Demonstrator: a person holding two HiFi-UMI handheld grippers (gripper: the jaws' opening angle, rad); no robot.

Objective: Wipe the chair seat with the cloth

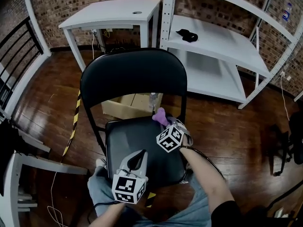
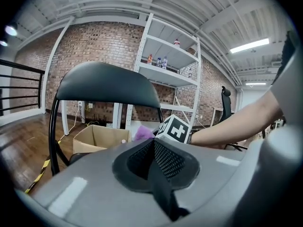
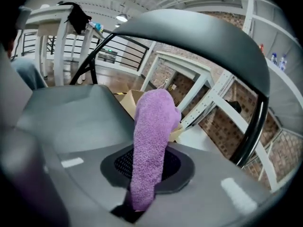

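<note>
Right gripper (image 3: 142,176) is clamped down tight on the cloth (image 3: 152,136). In its own view the purple terry strip comes straight out of the pinch and stands up past the pads, so the jaws are only as far apart as the fabric is thick. From the head view that gripper (image 1: 164,123) sits at the back right part of the seat (image 1: 125,143), and the cloth (image 1: 161,116) pokes out toward the gap under the backrest (image 1: 132,77). I honestly can't tell from any angle whether the cloth is actually pressed on the seat or just above it.

Left gripper (image 2: 156,171) has its jaws closed together on nothing, dark pads meeting in a line. In the head view it (image 1: 137,161) hangs over the front middle of the seat, near the front edge, well apart from the cloth. I can't say whether it touches the seat.

The left view also catches a bit of the purple cloth (image 2: 143,133) just beside the right gripper's marker cube (image 2: 174,128). There's a cardboard box (image 1: 124,106) on the floor behind the chair.
</note>
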